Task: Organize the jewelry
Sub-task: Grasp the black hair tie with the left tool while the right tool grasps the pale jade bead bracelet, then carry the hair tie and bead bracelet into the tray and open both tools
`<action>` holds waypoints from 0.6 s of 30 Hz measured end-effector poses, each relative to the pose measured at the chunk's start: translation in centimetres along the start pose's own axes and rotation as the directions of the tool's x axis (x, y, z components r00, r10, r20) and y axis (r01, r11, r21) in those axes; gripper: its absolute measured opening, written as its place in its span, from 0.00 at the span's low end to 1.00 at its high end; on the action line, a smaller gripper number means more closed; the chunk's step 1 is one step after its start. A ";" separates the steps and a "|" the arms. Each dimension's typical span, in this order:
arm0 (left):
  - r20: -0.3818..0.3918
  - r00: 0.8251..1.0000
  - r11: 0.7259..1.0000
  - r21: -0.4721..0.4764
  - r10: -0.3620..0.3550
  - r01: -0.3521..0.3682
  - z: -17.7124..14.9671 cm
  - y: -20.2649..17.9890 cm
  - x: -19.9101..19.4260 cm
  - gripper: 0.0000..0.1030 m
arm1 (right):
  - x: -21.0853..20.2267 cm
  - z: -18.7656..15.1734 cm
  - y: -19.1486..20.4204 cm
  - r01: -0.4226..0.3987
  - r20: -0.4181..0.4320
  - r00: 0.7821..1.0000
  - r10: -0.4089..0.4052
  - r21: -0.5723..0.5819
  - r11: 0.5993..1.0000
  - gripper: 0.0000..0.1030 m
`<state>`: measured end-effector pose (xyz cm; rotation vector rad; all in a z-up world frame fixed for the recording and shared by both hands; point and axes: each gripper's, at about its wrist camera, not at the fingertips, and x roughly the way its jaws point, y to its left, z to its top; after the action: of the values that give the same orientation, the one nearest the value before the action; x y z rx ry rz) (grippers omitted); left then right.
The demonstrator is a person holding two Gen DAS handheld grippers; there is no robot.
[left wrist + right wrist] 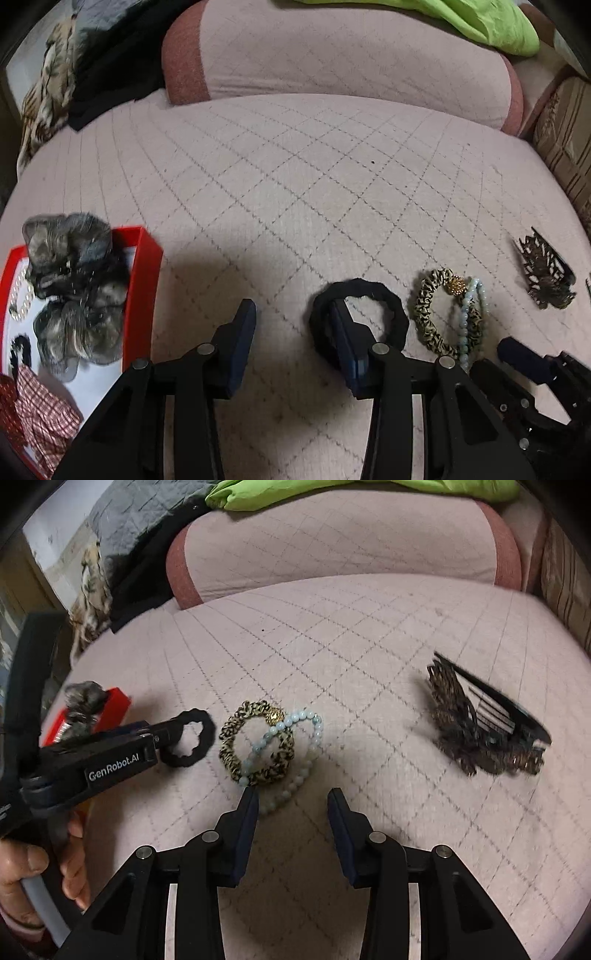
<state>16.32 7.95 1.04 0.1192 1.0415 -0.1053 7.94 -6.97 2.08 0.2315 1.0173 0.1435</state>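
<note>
At the far left, a red box [142, 291] is sitting on the pink quilted bed cover [280, 192], already holding a grey fluffy scrunchie [74, 280], a pearl strand [18, 295] and a red checked scrunchie [37, 410]; it is likely serving as the collecting place, which is why the loose pieces lie to its right, within reach.

Next along, the left gripper [295, 325] is pointing steeply down with its jaws partly open. Its right finger is sitting inside the ring of the black hair tie [360, 310] while the left finger is standing outside on bare cover, so one side of the band is lying between them, not yet pinched. That straddle looks chosen to catch the band's edge when the jaws narrow.

Just right of the tie, a leopard-print scrunchie [256, 742] with a gold bead is lying tangled with a pale blue beaded bracelet [295, 746], one crossing over the other. The right gripper [291, 808] is hovering over the near end of the bracelet, jaws partly open, empty; its left fingertip is just beside the beads.

Farthest right, well apart, a brown filigree hair clip [480, 720] is resting untouched on the cover.

A person's hand [33, 871] is gripping the left tool's handle.
</note>
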 end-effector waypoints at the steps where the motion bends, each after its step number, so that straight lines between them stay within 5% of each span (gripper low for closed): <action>1: 0.004 1.000 1.000 0.006 0.002 -0.002 -0.1 -0.1 0.0 0.39 | 0.2 0.1 0.2 0.022 -0.003 1.000 -0.022 -0.006 1.000 0.33; 5: -0.002 1.000 1.000 0.026 -0.009 0.009 -0.7 -0.5 -0.4 0.08 | 0.8 0.4 0.9 0.116 -0.037 0.992 -0.118 -0.069 0.991 0.18; 8: -0.024 0.999 0.999 0.023 -0.023 0.024 -2.2 -0.6 -1.6 0.08 | 0.1 0.0 0.5 0.122 -0.066 0.990 -0.128 -0.087 0.989 0.07; 18: -0.082 0.986 0.989 -0.040 -0.147 0.145 -11.8 -0.7 -7.5 0.08 | -6.5 -7.3 -5.1 0.077 -0.126 0.989 -0.081 -0.041 0.996 0.07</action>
<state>2.43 9.21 1.60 0.0161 1.1358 -0.2168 -1.62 -12.43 2.45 0.1498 1.1480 0.1055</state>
